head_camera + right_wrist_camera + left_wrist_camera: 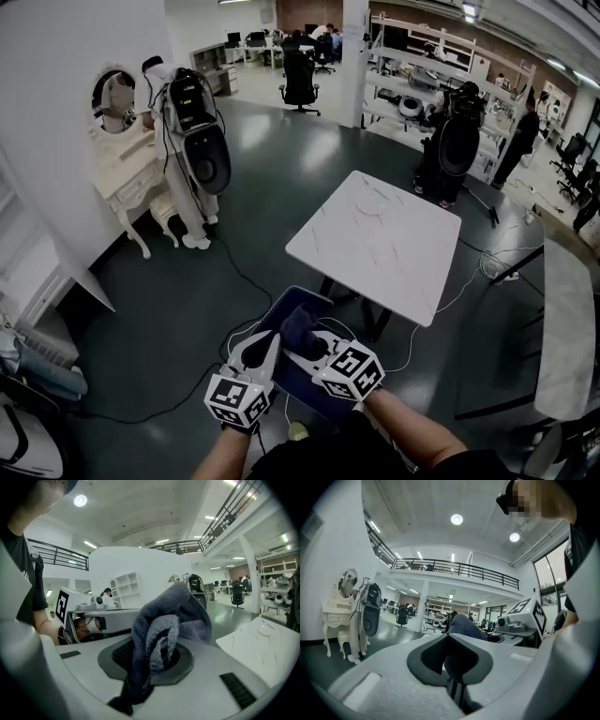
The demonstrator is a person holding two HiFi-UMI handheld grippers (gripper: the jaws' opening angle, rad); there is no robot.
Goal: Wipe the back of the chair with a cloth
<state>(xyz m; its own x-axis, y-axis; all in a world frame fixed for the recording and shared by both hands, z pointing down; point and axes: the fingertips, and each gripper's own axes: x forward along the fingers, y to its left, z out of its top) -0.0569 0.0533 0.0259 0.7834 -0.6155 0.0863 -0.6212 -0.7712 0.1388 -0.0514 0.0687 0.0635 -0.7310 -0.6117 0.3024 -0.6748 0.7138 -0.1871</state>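
Right gripper (158, 656) clamps the grey cloth (168, 620); left gripper (450, 662) has jaws closed, empty, above the blue chair (296, 381).

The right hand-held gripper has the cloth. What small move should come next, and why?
Probably lower the right hand-held gripper until the cloth meets the blue chair below it. Its jaws are shut on the bunched cloth, which sits just over the chair; contact isn't clear.
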